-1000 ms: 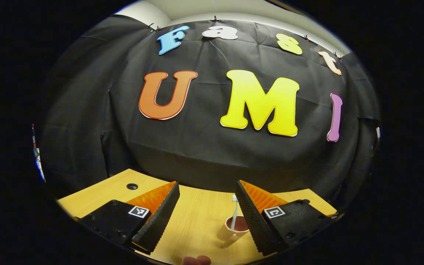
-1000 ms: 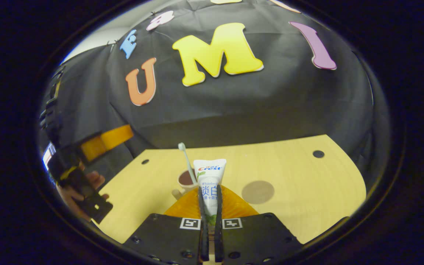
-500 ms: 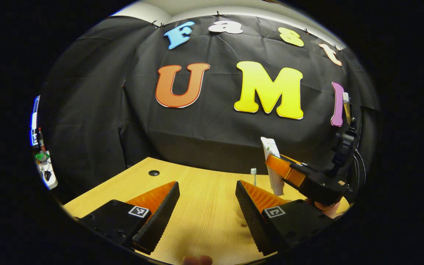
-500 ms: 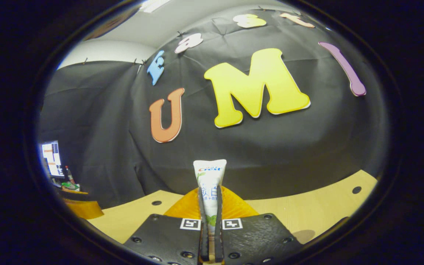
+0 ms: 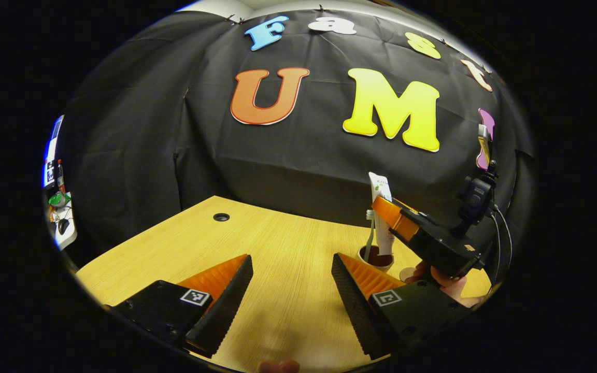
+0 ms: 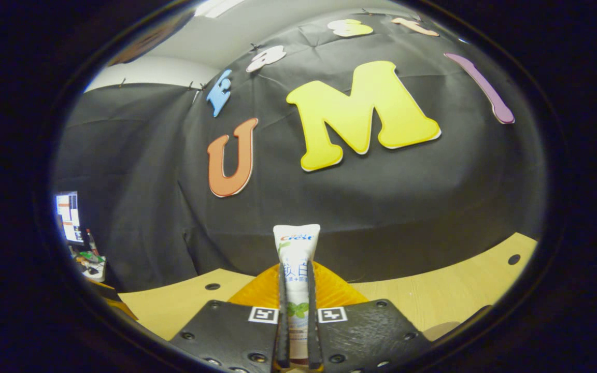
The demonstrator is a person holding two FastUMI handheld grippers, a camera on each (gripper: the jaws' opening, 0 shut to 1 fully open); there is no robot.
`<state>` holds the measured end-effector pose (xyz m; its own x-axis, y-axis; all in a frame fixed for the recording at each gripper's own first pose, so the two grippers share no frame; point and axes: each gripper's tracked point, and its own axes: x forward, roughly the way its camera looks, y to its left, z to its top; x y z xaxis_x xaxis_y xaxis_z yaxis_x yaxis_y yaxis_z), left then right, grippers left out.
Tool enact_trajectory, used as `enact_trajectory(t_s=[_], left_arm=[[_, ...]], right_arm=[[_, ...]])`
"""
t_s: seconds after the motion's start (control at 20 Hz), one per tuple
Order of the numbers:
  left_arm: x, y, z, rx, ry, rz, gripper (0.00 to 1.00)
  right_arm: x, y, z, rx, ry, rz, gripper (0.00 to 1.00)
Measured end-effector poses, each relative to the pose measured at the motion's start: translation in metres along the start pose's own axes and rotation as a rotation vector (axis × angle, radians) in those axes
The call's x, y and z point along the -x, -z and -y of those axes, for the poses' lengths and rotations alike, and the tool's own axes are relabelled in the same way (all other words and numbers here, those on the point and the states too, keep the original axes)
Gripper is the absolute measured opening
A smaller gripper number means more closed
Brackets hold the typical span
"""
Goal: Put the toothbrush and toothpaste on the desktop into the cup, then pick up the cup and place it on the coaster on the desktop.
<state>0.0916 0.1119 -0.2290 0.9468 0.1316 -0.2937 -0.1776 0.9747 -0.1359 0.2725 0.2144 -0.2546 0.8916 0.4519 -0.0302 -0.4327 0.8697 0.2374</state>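
Left gripper [image 5: 290, 290], left gripper view: fingers spread wide w/ nothing between them, hanging over the bare wooden desktop [image 5: 257, 248]. At about 2 o'clock from it stands the cup [image 5: 376, 259], partly behind the left gripper's own right finger; toothbrush [image 5: 369, 233] stands in it, head up, leaning slightly. Right gripper [image 5: 387, 212] comes in from 3 o'clock, pinching the toothpaste [image 5: 380, 215] upright, tube's lower end at or inside the cup mouth, can't tell how deep. A hand [image 5: 446, 282] holds that gripper from below, cable and small black box behind it. Round hole [image 5: 221, 217] in the desktop at 11 o'clock, well apart from the cup. Desk clutter [image 5: 57, 207] past the cloth at 9 o'clock. Right gripper view: right gripper [image 6: 294, 311] pressed on the toothpaste [image 6: 296, 269], both pads against the tube, crimped end pointing to 12 o'clock. Desktop [image 6: 433, 290] curves behind; holes at 10 o'clock [image 6: 212, 286] and 3 o'clock [image 6: 512, 259]. Lit monitor [image 6: 67, 216] w/ clutter at 9 o'clock. Cup hidden beneath the fingers here.
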Motion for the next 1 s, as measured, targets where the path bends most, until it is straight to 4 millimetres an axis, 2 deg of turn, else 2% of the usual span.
enact_trajectory(t_s=[0.05, 0.1, 0.15, 0.2, 0.3, 0.4, 0.65, 0.75, 1.0], left_arm=[[0.0, -0.001, 0.001, -0.005, 0.007, 0.005, 0.97], [-0.001, -0.002, 0.004, -0.01, 0.014, 0.006, 1.0], [-0.004, -0.001, 0.01, -0.013, 0.022, 0.004, 0.97], [-0.006, -0.001, 0.014, -0.016, 0.028, 0.001, 0.97], [-0.008, -0.001, 0.018, -0.024, 0.035, -0.004, 0.97], [-0.008, -0.004, 0.026, -0.025, 0.047, -0.001, 0.97], [-0.01, -0.009, 0.056, -0.014, 0.098, -0.013, 0.97], [-0.012, -0.01, 0.066, 0.005, 0.116, -0.042, 0.97], [-0.026, -0.007, 0.089, 0.008, 0.154, -0.157, 0.97]], right_arm=[[0.002, 0.004, 0.0, 0.001, -0.008, -0.005, 0.21], [0.006, 0.005, 0.003, -0.002, -0.001, 0.0, 0.22], [0.008, 0.004, 0.007, -0.008, 0.005, 0.003, 0.29], [0.011, 0.007, 0.009, -0.006, 0.013, -0.005, 0.45], [0.021, 0.007, 0.011, -0.002, 0.016, -0.029, 0.69], [0.033, -0.002, 0.014, -0.002, 0.014, -0.034, 0.82], [0.07, -0.034, 0.026, 0.03, 0.043, -0.05, 0.9], [0.093, -0.053, 0.034, 0.037, 0.068, -0.066, 0.95], [0.155, -0.088, 0.048, 0.076, 0.116, -0.166, 0.95]])
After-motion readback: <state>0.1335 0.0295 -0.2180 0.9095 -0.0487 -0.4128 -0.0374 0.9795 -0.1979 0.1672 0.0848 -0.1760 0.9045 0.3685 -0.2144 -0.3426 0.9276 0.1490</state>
